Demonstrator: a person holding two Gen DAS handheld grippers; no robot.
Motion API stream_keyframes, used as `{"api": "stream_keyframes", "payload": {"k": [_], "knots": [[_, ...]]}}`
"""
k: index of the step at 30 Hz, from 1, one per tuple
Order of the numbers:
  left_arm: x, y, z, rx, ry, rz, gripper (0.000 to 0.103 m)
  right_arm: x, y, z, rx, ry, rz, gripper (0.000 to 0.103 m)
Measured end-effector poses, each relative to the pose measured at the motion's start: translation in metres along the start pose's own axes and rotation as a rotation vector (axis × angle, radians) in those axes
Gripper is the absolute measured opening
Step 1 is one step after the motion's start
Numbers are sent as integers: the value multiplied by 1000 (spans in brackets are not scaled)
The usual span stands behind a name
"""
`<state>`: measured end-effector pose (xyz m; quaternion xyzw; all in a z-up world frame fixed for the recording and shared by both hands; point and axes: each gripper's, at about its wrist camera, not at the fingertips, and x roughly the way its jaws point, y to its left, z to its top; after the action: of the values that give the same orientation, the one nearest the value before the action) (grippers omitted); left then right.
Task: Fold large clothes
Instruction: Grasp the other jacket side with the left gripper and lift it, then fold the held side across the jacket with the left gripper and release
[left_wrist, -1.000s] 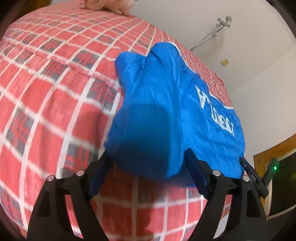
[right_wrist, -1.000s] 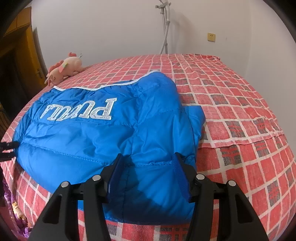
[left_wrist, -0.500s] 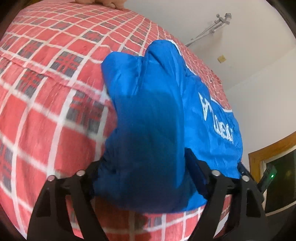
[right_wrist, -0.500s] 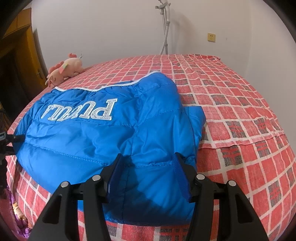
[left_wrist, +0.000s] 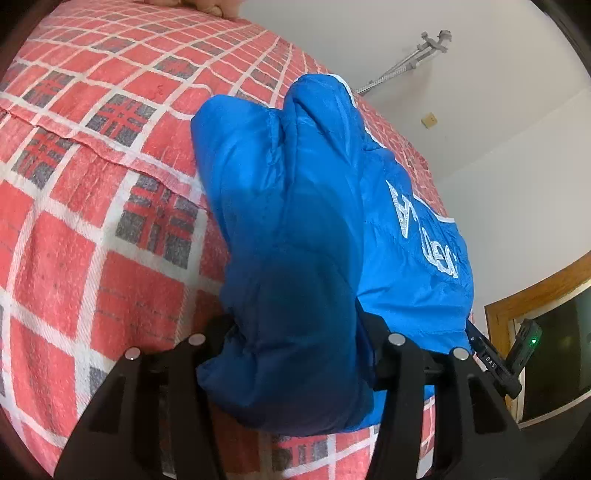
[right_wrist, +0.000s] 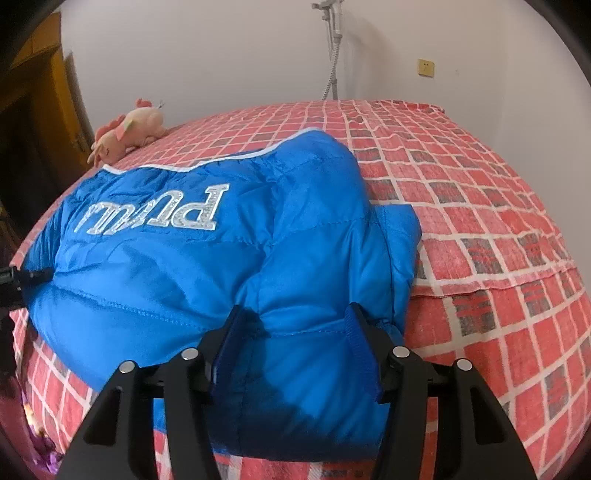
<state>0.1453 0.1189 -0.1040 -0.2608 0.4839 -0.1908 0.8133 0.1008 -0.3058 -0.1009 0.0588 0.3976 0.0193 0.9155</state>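
Observation:
A blue puffer jacket (right_wrist: 229, 254) with silver letters lies on a red checked bed (right_wrist: 480, 229). My right gripper (right_wrist: 295, 332) has its jaws around a raised bunch of the jacket's near edge, and the fabric fills the gap. In the left wrist view the jacket (left_wrist: 317, 206) rises in a bulky fold, and my left gripper (left_wrist: 291, 332) has its jaws around the lower edge, fabric filling the gap. The right gripper (left_wrist: 498, 365) shows at the jacket's far edge in the left wrist view.
A pink plush toy (right_wrist: 129, 127) lies at the bed's far left corner. A metal stand (right_wrist: 330, 48) leans on the white wall behind the bed. A wooden door (right_wrist: 70, 110) stands at left. The bed's near edge drops off below the grippers.
Both grippers have lifted the jacket's near edge, which now bunches up higher. The left gripper has pushed further into the fabric, and the jacket fills more of its view.

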Motion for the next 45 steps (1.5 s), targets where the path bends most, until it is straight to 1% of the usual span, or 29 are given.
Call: {"api": "stream_keyframes", "payload": {"k": [3,5,8,10,12,15,17,21,24,27,29,31,33,35,39,43,45], "knots": [[-4,-1,1,-5,-12,-7,45,-1,-2,2,-1,7,7,56],[-11,-10,1,20,-34,1,37,-6,-3,5,11,8,21,56],[-25,-32,3,71,-79,6,34,-27,-7,10,10,-32,44,56],[-35,-50,4,110,-107,9,33,-46,-11,13,5,-82,43,57],[-44,-75,6,166,-136,20,33,-61,-15,15,5,-111,39,59],[-51,-110,9,238,-157,12,33,-69,-22,14,12,-104,40,59],[-51,-144,10,309,-164,9,33,-68,-26,13,19,-86,39,59],[-31,-209,4,444,-145,41,34,-63,-32,9,33,-62,37,59],[-14,-237,-7,510,-116,62,34,-62,-36,5,45,-50,40,59],[17,-264,-19,565,-67,77,35,-58,-36,1,40,-28,33,59],[34,-271,-26,587,-39,82,36,-54,-37,-1,39,-9,32,59],[59,-275,-35,609,13,87,37,-49,-39,-4,43,8,32,59],[86,-273,-44,619,76,86,38,-43,-41,-6,49,24,36,59],[104,-270,-48,620,106,83,39,-40,-42,-7,55,31,41,59],[116,-263,-57,636,103,87,40,-37,-44,-10,65,35,56,59],[117,-253,-57,617,105,66,40,-34,-44,-11,72,44,60,59],[113,-251,-57,619,95,67,40,-34,-44,-9,74,46,59,59]]}}
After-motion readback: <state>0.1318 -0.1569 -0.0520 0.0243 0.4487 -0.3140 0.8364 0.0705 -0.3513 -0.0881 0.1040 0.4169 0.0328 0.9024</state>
